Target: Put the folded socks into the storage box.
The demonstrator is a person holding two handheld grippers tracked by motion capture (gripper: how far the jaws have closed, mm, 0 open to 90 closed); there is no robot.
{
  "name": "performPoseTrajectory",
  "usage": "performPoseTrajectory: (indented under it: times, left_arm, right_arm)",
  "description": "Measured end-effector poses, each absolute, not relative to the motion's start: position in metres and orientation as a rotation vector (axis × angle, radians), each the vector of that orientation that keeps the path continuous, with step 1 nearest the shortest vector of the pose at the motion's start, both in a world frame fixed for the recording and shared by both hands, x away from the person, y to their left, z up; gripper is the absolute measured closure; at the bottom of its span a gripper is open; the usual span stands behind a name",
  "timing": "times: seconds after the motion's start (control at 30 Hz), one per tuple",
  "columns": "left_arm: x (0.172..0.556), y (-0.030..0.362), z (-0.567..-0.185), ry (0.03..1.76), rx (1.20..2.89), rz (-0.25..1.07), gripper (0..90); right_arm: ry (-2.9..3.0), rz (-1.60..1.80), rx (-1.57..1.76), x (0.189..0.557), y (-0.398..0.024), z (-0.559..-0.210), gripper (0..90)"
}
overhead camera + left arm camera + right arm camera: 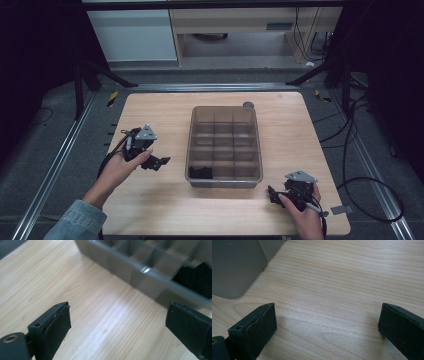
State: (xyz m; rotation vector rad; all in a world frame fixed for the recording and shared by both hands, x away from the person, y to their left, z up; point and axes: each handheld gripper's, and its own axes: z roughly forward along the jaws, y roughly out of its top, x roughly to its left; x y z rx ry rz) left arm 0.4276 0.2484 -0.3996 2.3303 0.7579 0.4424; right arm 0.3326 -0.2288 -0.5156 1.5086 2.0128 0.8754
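Note:
A grey divided organiser box (224, 146) stands in the middle of the wooden table (155, 202). Something black (201, 172) lies in its near-left compartment, also visible as a dark shape (197, 277) in the left gripper view. My left gripper (159, 162) hovers left of the box, jaws wide open, nothing between them (117, 322). My right gripper (272, 194) sits near the table's front right, just off the box's near-right corner (234, 267), open and holding nothing (327, 322).
A small grey round object (248, 104) rests at the box's far-right corner. Cables (370, 190) trail over the floor to the right. Metal rails (55, 165) and stand legs (105, 72) flank the table. Bare wood surrounds the box on every side.

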Motion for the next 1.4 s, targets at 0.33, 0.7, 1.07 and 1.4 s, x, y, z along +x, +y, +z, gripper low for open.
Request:
performPoseTrajectory:
  times: [0.33, 0.7, 1.07, 1.4]
  left_arm:
    - [0.432, 0.277, -0.428, 0.857, 2.314, 0.424, 5.4]
    - [0.432, 0.291, -0.459, 0.922, 2.349, 0.386, 5.1]
    - [0.433, 0.298, -0.479, 0.975, 2.353, 0.353, 4.9]
    - [0.439, 0.302, -0.487, 1.023, 2.330, 0.373, 4.7]
  right_arm:
    - [2.013, 0.874, 1.508, 0.333, -0.229, -0.516, 2.0]
    - [2.011, 0.871, 1.509, 0.333, -0.229, -0.516, 2.0]
    - [2.011, 0.873, 1.510, 0.333, -0.229, -0.516, 2.0]
    - [2.010, 0.873, 1.512, 0.333, -0.228, -0.516, 2.0]
